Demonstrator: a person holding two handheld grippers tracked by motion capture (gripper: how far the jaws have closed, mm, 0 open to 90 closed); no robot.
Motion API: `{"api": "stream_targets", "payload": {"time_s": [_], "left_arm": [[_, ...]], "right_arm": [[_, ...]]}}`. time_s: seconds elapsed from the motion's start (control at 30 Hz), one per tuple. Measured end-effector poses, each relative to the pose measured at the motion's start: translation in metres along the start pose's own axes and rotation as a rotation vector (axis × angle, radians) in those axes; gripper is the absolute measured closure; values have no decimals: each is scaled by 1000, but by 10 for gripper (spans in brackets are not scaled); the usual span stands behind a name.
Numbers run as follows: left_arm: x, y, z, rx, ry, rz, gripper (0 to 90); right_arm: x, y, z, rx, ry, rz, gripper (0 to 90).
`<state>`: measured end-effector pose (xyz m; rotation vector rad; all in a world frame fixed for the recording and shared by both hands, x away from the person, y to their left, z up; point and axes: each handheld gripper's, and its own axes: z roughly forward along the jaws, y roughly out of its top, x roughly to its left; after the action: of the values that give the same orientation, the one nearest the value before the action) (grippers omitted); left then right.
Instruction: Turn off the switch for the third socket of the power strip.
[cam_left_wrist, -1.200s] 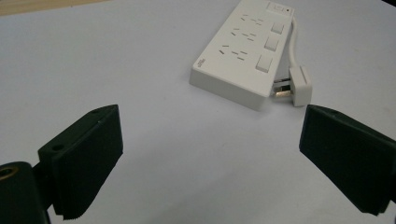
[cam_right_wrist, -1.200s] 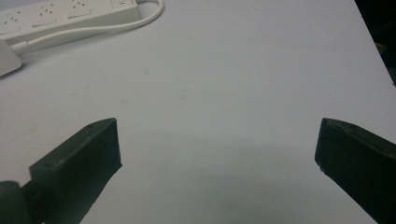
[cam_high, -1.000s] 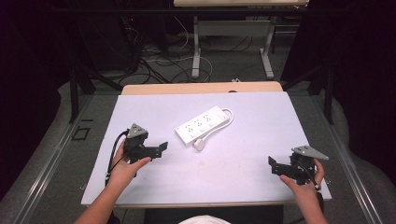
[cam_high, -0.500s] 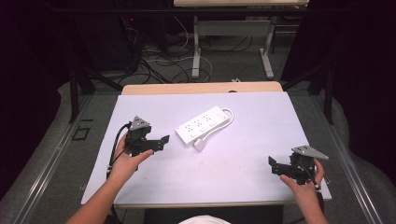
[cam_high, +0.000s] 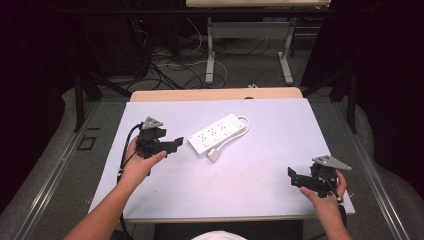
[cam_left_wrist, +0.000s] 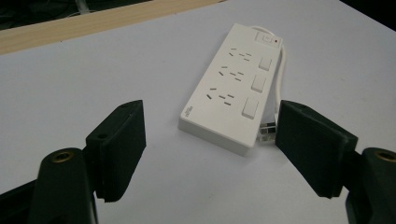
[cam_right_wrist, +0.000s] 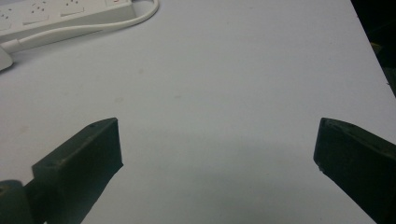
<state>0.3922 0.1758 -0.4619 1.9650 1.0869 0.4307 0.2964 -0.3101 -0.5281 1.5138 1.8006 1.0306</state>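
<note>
Toward the left of the bench, the left gripper (cam_high: 176, 143) hangs a little above the surface with its jaws pointing right, straight at the near-left end of the white power strip (cam_high: 218, 134). Its jaws have just been closing but stand well apart, with nothing between them; in the left gripper view the strip (cam_left_wrist: 232, 91) lies just beyond the tips, apart from them.

The strip rests flat near the middle of the bench (cam_high: 260, 200), its long axis slanting from near-left to far-right, with its white cord (cam_high: 235, 138) looping round the far-right end and running back along the near side to the plug (cam_high: 213, 155), which lies just beside the near-left end.

Near the right corner, the right gripper (cam_high: 295, 177) is held low in the person's hand, jaws spread wide and empty, pointing left across bare bench; the strip shows at the far-left corner of the right gripper view, well apart.

My reading is that the left gripper is much the nearer and would take the strip across its short width at that end.
</note>
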Motion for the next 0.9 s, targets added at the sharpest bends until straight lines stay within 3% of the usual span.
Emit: {"api": "stream_targets", "payload": {"time_s": [0.33,0.5,0.63,0.9], "left_arm": [[-1,16,3,3,-2,-6,294],[-3,24,6,-22,25,-21,309],[-4,29,9,-26,23,-33,315],[-6,36,21,13,3,-74,332]], "right_arm": [[-1,-1,1,6,0,9,7],[-2,-1,2,15,7,5,8],[-1,-1,2,14,8,4,8],[-2,-1,2,17,11,5,8]]}}
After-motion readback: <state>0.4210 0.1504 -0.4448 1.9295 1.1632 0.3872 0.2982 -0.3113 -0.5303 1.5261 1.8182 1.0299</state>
